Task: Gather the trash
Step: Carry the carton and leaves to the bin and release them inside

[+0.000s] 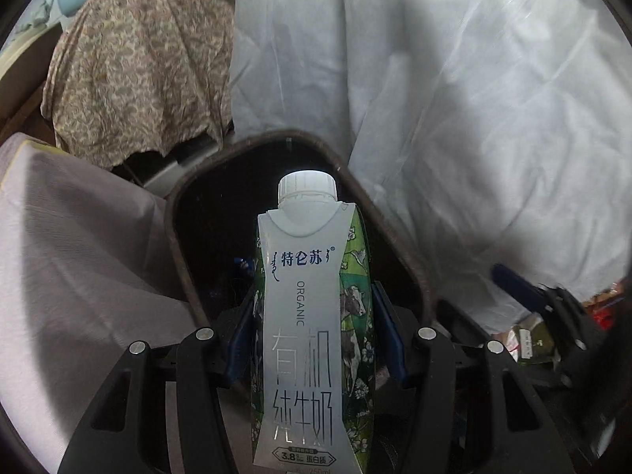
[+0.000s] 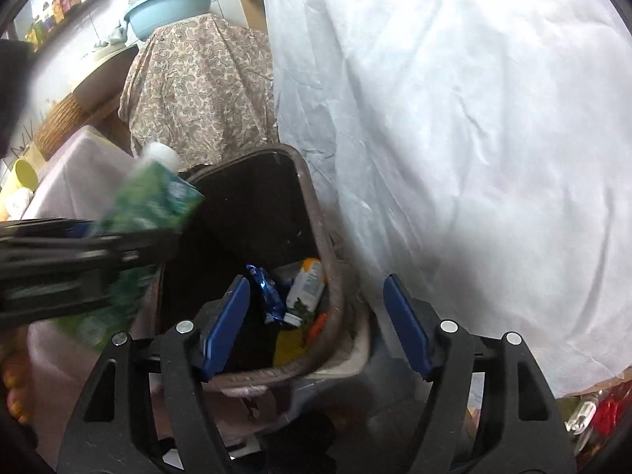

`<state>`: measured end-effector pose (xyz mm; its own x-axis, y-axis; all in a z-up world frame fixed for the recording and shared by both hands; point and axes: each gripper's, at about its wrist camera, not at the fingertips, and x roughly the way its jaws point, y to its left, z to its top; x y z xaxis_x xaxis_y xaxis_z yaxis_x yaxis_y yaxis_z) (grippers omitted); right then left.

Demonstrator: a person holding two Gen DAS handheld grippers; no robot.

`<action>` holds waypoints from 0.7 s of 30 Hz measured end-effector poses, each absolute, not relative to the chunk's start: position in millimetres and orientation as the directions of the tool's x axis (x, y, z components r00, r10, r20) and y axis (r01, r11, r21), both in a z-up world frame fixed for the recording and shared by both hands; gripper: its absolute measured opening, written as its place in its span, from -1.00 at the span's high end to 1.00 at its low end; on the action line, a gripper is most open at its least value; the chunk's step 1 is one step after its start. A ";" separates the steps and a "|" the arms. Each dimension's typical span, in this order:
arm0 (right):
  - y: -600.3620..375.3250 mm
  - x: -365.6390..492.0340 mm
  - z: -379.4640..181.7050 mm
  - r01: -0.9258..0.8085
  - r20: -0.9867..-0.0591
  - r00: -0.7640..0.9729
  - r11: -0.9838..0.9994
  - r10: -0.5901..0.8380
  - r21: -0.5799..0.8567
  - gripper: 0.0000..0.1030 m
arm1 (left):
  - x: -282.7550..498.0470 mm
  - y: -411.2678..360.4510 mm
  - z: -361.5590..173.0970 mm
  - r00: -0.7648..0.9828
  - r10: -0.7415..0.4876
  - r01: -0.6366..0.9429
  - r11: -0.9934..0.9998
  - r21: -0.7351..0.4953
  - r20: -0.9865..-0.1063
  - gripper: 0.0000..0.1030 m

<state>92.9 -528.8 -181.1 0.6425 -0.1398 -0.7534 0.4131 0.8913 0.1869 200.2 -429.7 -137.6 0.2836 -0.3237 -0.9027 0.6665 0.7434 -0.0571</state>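
My left gripper (image 1: 312, 316) is shut on a white and green milk carton (image 1: 304, 316) with a white screw cap, held upright just above the open dark trash bin (image 1: 395, 237). In the right wrist view the same carton (image 2: 150, 197) is blurred at the left, over the bin's (image 2: 316, 205) left rim, with the left gripper (image 2: 71, 260) around it. My right gripper (image 2: 316, 324) is open and empty above the bin's near edge. Inside the bin lie a small white bottle (image 2: 306, 288), a blue wrapper (image 2: 268, 288) and other scraps.
A large white plastic sheet (image 2: 454, 138) hangs right of the bin. A patterned cloth (image 2: 197, 83) covers something behind it, with a light blue basin (image 2: 170, 8) on top. A pale lilac cloth (image 1: 79, 245) lies left of the bin. Loose wrappers (image 2: 604, 410) lie at the lower right.
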 end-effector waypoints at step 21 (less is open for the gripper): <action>-546.2 62.9 -179.1 0.442 -0.726 0.673 0.864 -0.143 0.240 -0.37 | 199.1 -431.3 -116.4 0.370 -0.325 0.640 0.768 -0.014 -0.871 -0.66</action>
<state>62.9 -546.2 -179.1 0.6731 -0.1432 -0.7255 0.4423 0.8642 0.2398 199.1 -431.3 -116.4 0.3700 -0.3245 -0.8705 0.6405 0.7679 -0.0140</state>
